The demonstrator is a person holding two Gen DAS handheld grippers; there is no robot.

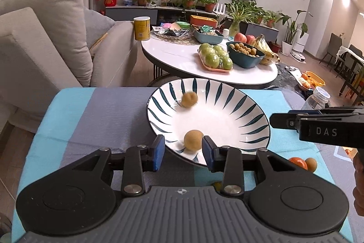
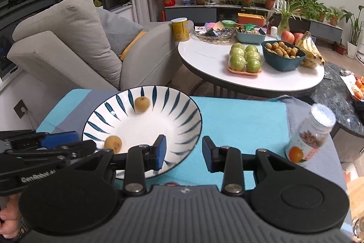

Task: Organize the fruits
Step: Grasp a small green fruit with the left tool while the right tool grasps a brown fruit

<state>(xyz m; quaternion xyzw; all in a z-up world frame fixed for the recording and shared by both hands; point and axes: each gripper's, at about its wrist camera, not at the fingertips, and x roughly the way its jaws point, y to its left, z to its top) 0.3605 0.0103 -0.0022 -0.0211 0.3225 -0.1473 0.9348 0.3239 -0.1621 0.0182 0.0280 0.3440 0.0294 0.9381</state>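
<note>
A: Starting from the left gripper [image 1: 183, 153]: its blue pads stand apart over the near rim of the striped bowl [image 1: 250, 126], and a small tan fruit [image 1: 193, 139] sits in the gap, near the right pad. I'd say it lies loose in the bowl, not clamped.

B: And the right gripper [image 2: 183, 154]?

A: Jaws apart too, nothing between them, hovering over the bowl's right edge and the blue cloth [image 2: 238, 120].

B: So how far along?

A: 2 fruits are in the bowl: that near one and a second tan fruit [image 1: 189, 99] on the far slope, blurred in the left view. Outside, an orange fruit [image 1: 298, 162] and another tan one [image 1: 311, 164] lie together on the cloth to the right. Those 2, at least, look left to move.

B: Anything in the way?

A: A jar [image 2: 310, 137] stands on the cloth right of the bowl, near the right gripper's path. Further off, the white table [image 2: 204, 60] holds green apples [image 2: 245, 59] and a dark tub [image 2: 283, 56] of small fruit, well apart.
</note>
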